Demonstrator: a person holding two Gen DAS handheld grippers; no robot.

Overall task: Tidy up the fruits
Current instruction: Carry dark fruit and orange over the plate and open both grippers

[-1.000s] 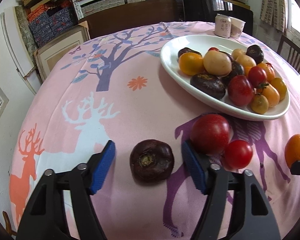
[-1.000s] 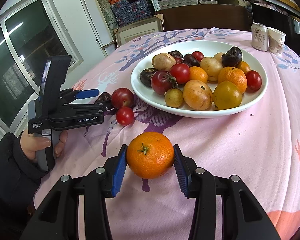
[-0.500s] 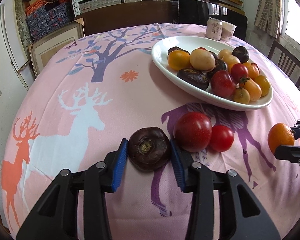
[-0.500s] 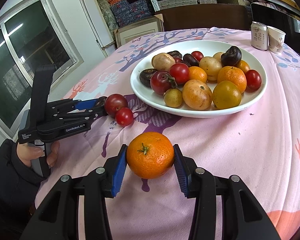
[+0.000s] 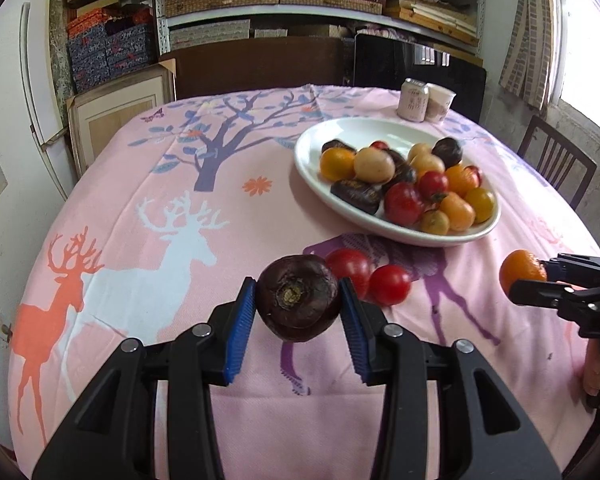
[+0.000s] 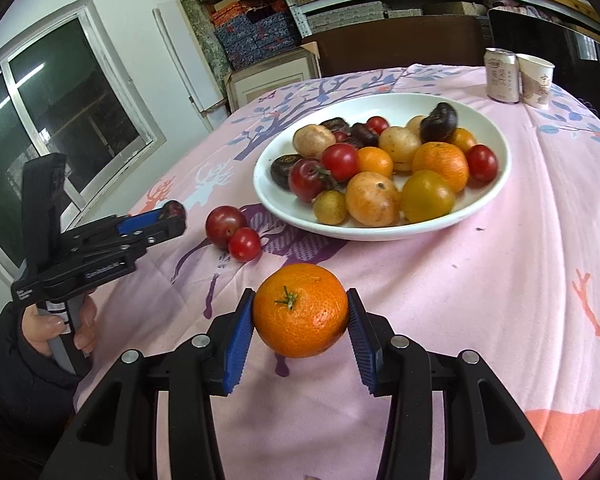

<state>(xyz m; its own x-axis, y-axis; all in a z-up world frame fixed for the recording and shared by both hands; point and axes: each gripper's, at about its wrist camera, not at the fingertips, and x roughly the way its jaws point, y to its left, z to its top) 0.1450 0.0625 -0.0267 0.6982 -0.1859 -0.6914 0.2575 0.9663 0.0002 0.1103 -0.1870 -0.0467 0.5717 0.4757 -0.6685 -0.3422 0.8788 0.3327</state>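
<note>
- Left gripper (image 5: 298, 316): jaws clamped on a dark purple fruit (image 5: 297, 298), both blue pads pressed to its sides, fruit held clear of the tabletop (image 5: 140, 200).
- Right gripper (image 6: 300, 326): jaws closed on an orange (image 6: 301, 309), stem facing the camera, held above the pink cloth.
- Two red tomatoes (image 6: 233, 232) lie touching on the cloth, just beside the white plate (image 6: 496, 184).
- Plate holds mixed red, orange, yellow and dark fruit.
- A can (image 6: 501, 75) and a paper cup (image 6: 537, 80) stand beyond the plate.

One white plate (image 6: 496, 184), one can (image 6: 500, 76), one paper cup (image 6: 537, 80) (side by side), two loose tomatoes (image 6: 225, 226).
</note>
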